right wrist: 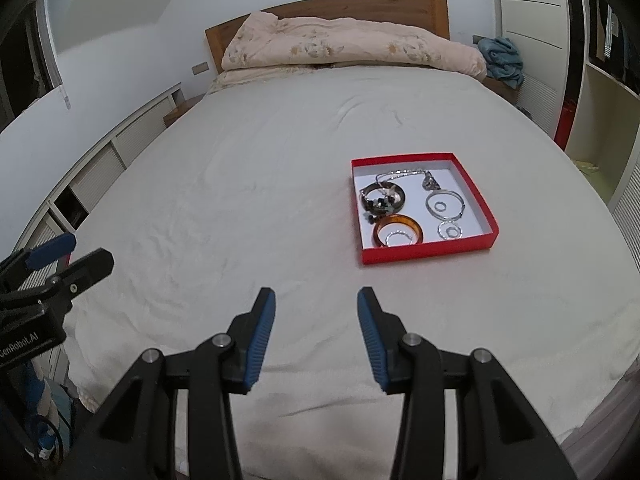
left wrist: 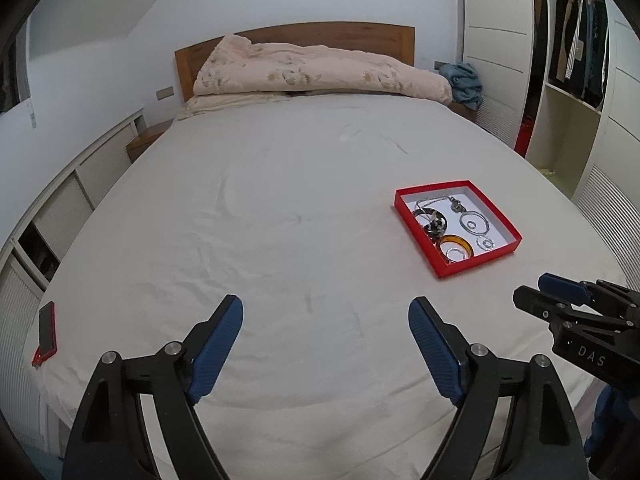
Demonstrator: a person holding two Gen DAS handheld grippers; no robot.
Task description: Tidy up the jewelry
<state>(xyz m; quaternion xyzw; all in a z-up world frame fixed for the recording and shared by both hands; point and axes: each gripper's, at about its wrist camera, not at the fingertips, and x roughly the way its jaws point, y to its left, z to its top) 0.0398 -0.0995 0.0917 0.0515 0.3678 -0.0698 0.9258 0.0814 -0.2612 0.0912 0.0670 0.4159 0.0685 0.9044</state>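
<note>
A shallow red box with a white floor lies on the bed's right half. Inside it are an amber bangle, a dark beaded bracelet, a thin silver bangle, small silver rings and a silver chain. My left gripper hovers over the bare sheet, left of and nearer than the box, jaws wide open and empty. My right gripper sits just short of the box's near edge, jaws parted with nothing between them. Each gripper shows at the edge of the other's view.
The bed carries a folded pink quilt and pillows by the wooden headboard. A red phone lies at the bed's left edge. A blue cloth rests at the far right. An open wardrobe stands on the right, low cabinets on the left.
</note>
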